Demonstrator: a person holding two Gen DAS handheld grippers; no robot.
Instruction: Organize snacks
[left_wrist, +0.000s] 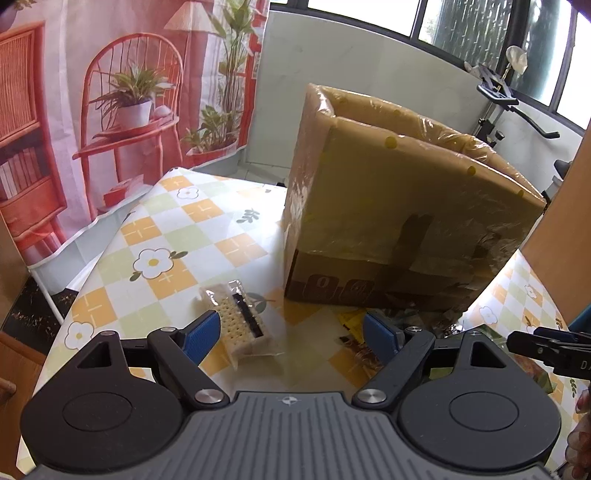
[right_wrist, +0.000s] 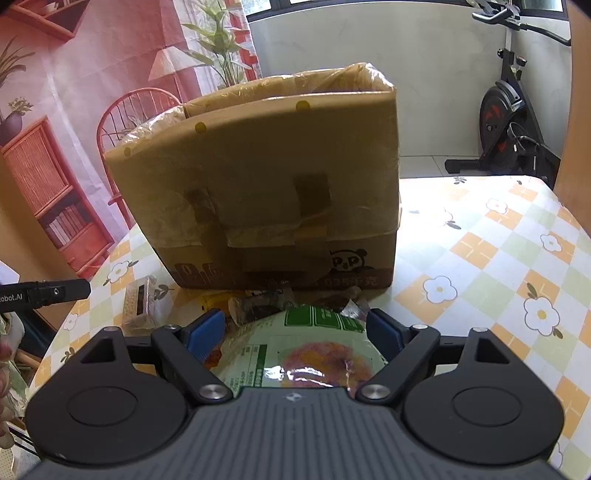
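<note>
Nearest in the left wrist view, the left hand-held gripper (left_wrist: 291, 334) has its blue-padded jaws spread wide with nothing between them, above a counter (left_wrist: 166, 236) covered in a checked cloth printed with daisies. Just beside its left pad, a clear-wrapped cracker pack (left_wrist: 242, 325) lies flat on the counter. Near its right pad sits a heap of small snack wrappers (left_wrist: 351, 325), partly hidden.

In the right wrist view, the right hand-held gripper (right_wrist: 293, 330) is likewise spread wide. A large green and white snack bag (right_wrist: 306, 350) lies between and beneath its jaws; whether the pads touch the bag cannot be told. Just beyond the bag, crumpled snack wrappers lie against the foot of a cardboard box (right_wrist: 266, 192).

The box stands upright on the counter, open at the top and lined with clear plastic. Farther off hang a printed backdrop (left_wrist: 110, 110) of red furniture and plants, and an exercise bike (right_wrist: 509, 122) stands by the windows.
</note>
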